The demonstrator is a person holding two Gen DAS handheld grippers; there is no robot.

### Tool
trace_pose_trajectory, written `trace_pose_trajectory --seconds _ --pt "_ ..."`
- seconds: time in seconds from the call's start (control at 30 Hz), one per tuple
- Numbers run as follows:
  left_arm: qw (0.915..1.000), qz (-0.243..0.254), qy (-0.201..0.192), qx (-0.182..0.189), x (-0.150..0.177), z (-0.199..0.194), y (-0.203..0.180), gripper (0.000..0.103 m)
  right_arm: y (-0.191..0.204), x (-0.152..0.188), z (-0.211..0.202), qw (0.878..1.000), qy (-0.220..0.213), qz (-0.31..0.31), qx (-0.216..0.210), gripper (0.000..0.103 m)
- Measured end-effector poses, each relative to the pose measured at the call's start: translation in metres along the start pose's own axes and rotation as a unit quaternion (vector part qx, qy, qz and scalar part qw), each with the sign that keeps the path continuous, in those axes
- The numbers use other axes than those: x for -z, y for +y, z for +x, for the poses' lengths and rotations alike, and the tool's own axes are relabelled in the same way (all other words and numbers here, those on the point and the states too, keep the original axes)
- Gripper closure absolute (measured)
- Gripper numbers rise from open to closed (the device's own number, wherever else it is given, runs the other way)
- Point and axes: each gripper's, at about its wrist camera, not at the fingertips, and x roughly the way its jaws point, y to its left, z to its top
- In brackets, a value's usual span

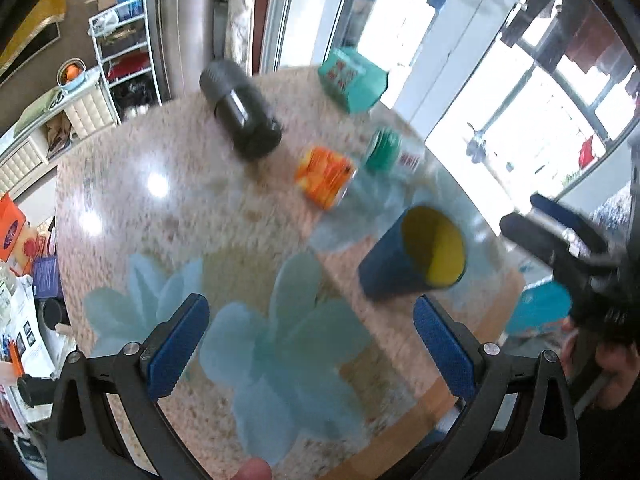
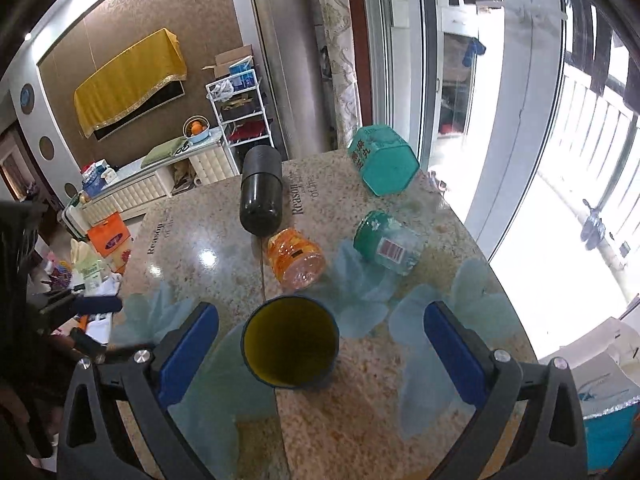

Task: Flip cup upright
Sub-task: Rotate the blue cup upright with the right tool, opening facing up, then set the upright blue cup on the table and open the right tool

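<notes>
Right wrist: cup point(image 2: 291, 340) upright (yellow inside) between open right gripper point(image 2: 320, 344) fingers.

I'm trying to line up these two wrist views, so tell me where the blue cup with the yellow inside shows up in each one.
Left wrist view: the blue cup sits right of centre, just beyond the left tool's right finger, blurred.
Right wrist view: the cup is low and centre, mouth toward the camera, between the open fingers of the right tool.
Shared landmark: the orange jar lying just beyond the cup in both.
</notes>
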Motion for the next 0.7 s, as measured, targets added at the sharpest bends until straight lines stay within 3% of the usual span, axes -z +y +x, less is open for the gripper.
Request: trace_pose_trajectory --seconds 0.27,0.7 --pt "0.9994 -0.019 -0.028 -0.004 -0.016 -0.009 -0.026 0.000 -0.017 -0.007 -0.014 0.999 0.048 0.023 0.003 0.000" --pt "0.9986 0.003 -0.053 0.006 -0.014 -0.008 -0.072 0.000 -0.040 0.007 -0.020 0.998 0.051 0.002 -0.038 0.000"
